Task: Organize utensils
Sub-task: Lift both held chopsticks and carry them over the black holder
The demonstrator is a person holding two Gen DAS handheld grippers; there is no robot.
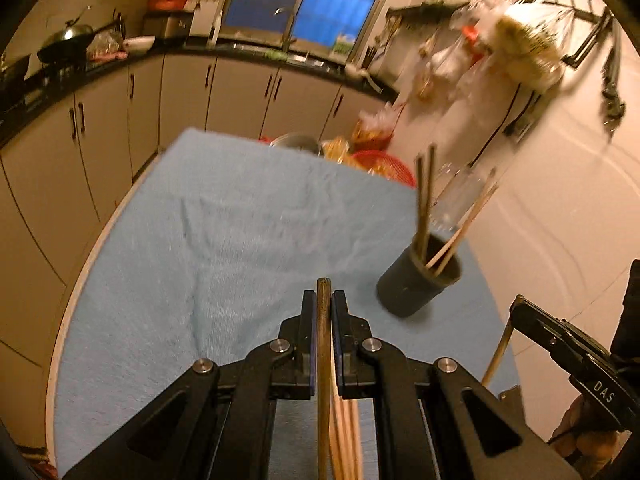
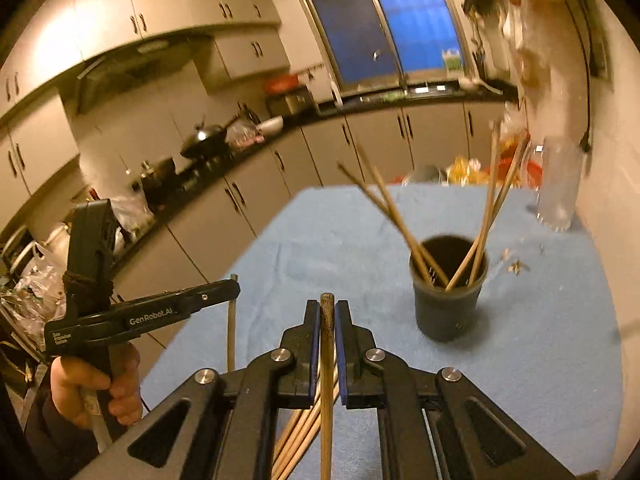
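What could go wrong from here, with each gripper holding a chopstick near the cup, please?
1. The left gripper and right gripper each pinch one chopstick near its end, so it may pivot or slip.
2. The cup already holds chopsticks fanned to both sides; a new one could catch on them or tip the cup.
3. A glass bottle stands just behind the cup and could be knocked.

We see a kitchen under warm yellowish light, a window (image 2: 384, 36) glowing dark blue at the far end; pale cabinets (image 2: 248, 200) run beneath a dark countertop (image 1: 100, 68) along the left, upper cupboards (image 2: 140, 4) above, a wok (image 2: 204, 138) sitting there, and a white wall (image 1: 560, 208) on our right
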